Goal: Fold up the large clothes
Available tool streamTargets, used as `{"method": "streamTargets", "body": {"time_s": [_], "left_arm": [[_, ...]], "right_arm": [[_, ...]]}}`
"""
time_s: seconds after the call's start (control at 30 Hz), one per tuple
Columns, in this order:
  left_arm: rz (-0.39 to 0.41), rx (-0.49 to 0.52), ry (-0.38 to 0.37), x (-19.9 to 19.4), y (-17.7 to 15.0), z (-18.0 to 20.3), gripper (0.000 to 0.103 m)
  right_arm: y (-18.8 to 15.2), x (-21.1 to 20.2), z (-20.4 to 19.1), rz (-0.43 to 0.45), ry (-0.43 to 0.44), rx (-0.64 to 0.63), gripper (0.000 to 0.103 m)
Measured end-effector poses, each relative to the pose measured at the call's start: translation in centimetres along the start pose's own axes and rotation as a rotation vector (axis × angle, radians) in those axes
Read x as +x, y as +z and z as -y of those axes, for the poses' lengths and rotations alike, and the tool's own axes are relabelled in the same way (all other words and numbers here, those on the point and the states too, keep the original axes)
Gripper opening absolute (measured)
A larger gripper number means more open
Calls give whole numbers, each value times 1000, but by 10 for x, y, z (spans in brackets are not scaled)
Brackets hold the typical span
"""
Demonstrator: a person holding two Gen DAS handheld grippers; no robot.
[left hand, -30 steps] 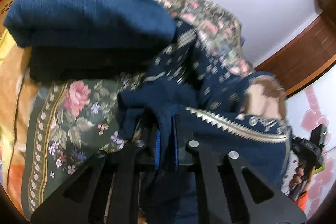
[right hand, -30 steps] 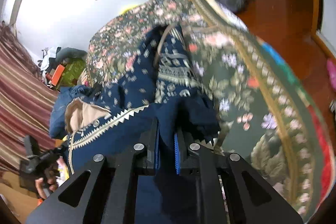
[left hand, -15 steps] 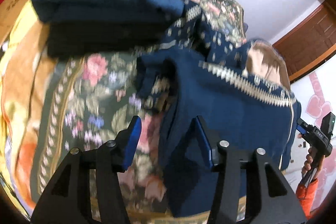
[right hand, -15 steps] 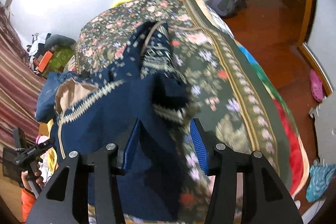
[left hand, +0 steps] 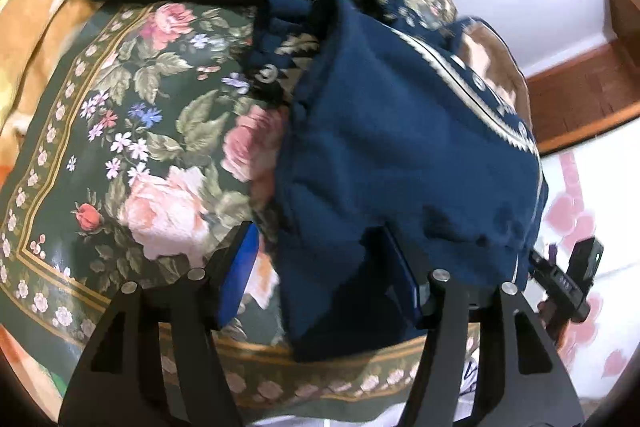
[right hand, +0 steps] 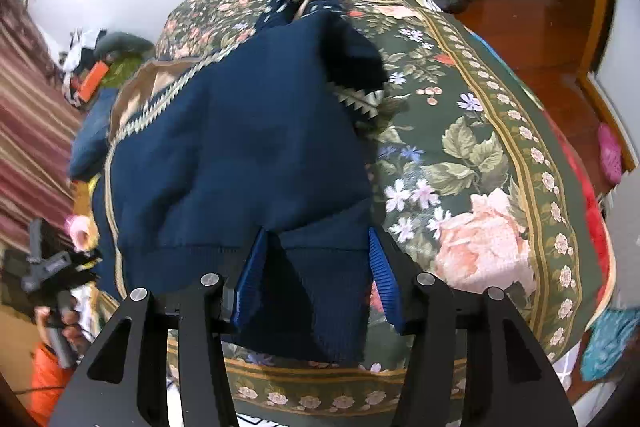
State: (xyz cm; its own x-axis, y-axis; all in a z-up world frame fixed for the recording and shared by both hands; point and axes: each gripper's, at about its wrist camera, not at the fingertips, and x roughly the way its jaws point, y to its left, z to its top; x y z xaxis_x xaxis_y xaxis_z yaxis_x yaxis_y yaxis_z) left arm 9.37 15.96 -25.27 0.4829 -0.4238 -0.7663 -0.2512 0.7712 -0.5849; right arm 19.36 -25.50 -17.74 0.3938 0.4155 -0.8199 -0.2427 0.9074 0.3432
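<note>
Both claws point steeply downward. The left claw (left hand: 324,275) has its jaws apart and opening, blue pads (left hand: 240,279) clear of any grip. The right claw (right hand: 316,275) is likewise parted and opening, its ribbed blue pads (right hand: 382,279) pressing on nothing. A hand (right hand: 66,319) grips the left claw's handle.

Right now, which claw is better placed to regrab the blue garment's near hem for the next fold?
Right, probably. The right claw, opening, straddles the blue garment near its hem; the left claw, also opening, sits at its edge, partly over the floral bedspread.
</note>
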Motion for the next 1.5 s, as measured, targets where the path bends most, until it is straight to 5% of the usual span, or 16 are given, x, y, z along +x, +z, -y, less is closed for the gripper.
{"method": "streamTargets", "body": {"time_s": [0.07,0.13,0.17,0.27,0.57,0.7,0.87,1.07,1.23,1.33,1.4,1.5], "left_arm": [[-3,31,-14,-3,-5,8,61],[-3,65,-11,-5,-6,16,55],[-5,82,-14,-2,-6,24,42],[-16,124,-49,-8,-1,38,10],[204,192,-259,-86,56,84,9],[293,203,-350,-115,96,99,9],[358,215,-212,-100,152,111,9],[286,177,44,-20,203,100,10],[198,174,87,23,218,95,11],[191,195,84,22,224,100,18],[229,210,71,10,231,109,33],[341,235,68,-16,227,121,59]], "right_arm": [[-2,0,-1,7,8,14,48],[-2,-1,0,6,48,39,34],[-1,-1,1,-6,112,62,16],[3,-5,0,-6,187,100,14],[72,-70,-20,186,339,41,13],[112,-79,-35,264,313,14,13],[170,-54,-29,304,232,37,13],[199,19,-16,186,127,46,13],[207,50,-8,110,69,46,16],[215,44,-9,95,73,25,17],[222,34,-13,128,78,14,19],[220,5,-18,267,44,1,51]]}}
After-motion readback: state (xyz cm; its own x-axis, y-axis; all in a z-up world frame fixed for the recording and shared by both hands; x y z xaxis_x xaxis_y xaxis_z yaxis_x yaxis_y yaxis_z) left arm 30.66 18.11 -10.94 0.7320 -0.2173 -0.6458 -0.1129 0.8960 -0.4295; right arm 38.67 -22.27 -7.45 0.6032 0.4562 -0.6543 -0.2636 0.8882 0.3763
